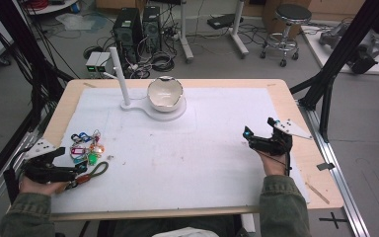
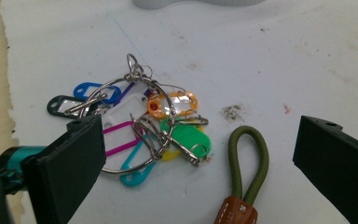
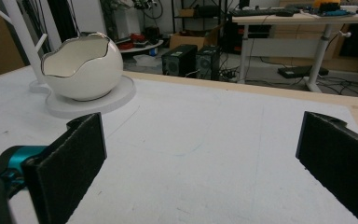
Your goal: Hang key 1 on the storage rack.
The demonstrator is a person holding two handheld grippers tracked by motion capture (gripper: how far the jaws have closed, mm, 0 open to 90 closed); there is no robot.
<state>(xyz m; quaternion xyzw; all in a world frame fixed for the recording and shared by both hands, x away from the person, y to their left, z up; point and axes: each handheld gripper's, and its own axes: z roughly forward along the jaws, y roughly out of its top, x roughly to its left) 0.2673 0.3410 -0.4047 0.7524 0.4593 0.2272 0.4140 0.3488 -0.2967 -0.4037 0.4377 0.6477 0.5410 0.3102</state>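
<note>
High view: white mat (image 1: 187,148), then the eggshell bowl (image 1: 165,94) on its stand, apparently empty. Well toward the person's left from the bowl lies the key-tag bunch (image 2: 140,126), its olive loop (image 2: 248,158) between the wide-open left gripper (image 2: 200,168). Closing could snag loose rings. Right gripper (image 3: 200,163) gapes, holding nothing.

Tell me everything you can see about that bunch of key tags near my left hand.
The bunch of key tags lies flat on the white mat at its left side, just ahead of the open left tongs, untouched. Plastic tags in blue, black, white, magenta, teal, yellow, green and orange hang on linked metal rings, one large. An olive cord loop with a brown leather-like collar lies just beside the green tag.
</note>
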